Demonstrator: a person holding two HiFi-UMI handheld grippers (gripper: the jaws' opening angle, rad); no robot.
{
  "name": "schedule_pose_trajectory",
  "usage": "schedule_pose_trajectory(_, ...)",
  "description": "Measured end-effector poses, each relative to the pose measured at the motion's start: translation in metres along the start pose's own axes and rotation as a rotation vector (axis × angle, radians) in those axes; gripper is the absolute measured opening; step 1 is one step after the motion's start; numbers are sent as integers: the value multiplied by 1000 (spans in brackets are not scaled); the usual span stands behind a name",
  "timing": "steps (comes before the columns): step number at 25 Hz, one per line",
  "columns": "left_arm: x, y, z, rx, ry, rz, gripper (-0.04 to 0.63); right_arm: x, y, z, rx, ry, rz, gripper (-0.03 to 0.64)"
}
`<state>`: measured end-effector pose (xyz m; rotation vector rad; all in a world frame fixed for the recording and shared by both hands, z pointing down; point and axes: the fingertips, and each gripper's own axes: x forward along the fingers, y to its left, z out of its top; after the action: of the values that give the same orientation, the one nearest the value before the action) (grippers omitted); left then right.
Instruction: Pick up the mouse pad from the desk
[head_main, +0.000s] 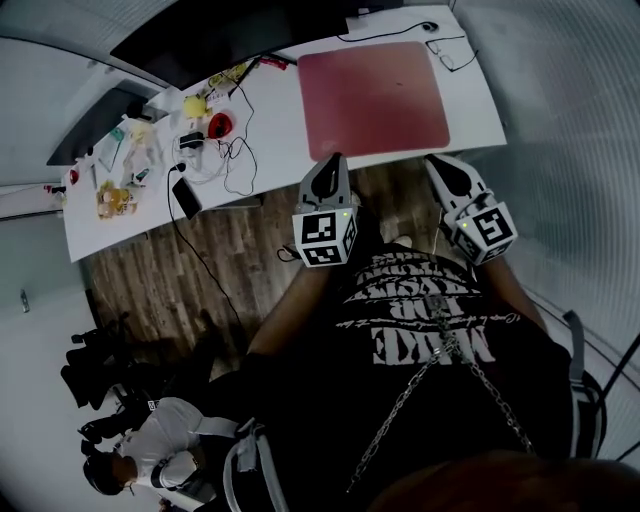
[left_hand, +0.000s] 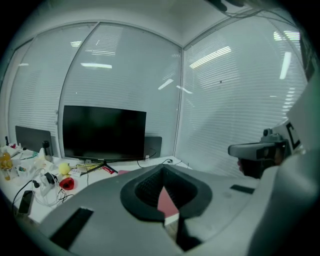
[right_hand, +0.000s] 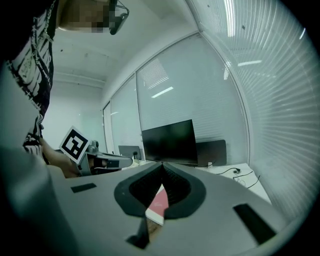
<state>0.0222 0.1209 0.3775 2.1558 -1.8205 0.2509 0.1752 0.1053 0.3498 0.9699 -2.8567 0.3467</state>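
Note:
The mouse pad is a flat red-pink rectangle on the right half of the white desk. My left gripper hangs shut and empty over the desk's near edge, just short of the pad's near left corner. My right gripper is also shut and empty, just off the near right corner. In the left gripper view a sliver of the pad shows through the gap behind the shut left gripper. The right gripper view shows the pad the same way below the shut right gripper.
A black monitor stands at the back of the desk. Cables, a red object, a yellow object and a dark phone clutter the left half. Glasses lie behind the pad. A window wall runs along the right.

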Motion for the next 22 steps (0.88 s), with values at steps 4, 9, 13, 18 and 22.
schedule_pose_trajectory(4, 29, 28, -4, -36, 21, -5, 5, 29, -16, -6, 0, 30, -19, 0)
schedule_pose_trajectory(9, 86, 79, 2, -71, 35, -18, 5, 84, -49, -4, -12, 57, -61, 0)
schedule_pose_trajectory(13, 129, 134, 1, -110, 58, -6, 5, 135, -67, 2, -15, 99, -84, 0)
schedule_pose_trajectory(18, 178, 185, -34, -170, 142, -15, 5, 195, -89, -14, -24, 188, -123, 0)
schedule_pose_trajectory(22, 207, 198, -76, -187, 227, -40, 5, 227, -107, -41, -8, 237, -150, 0)
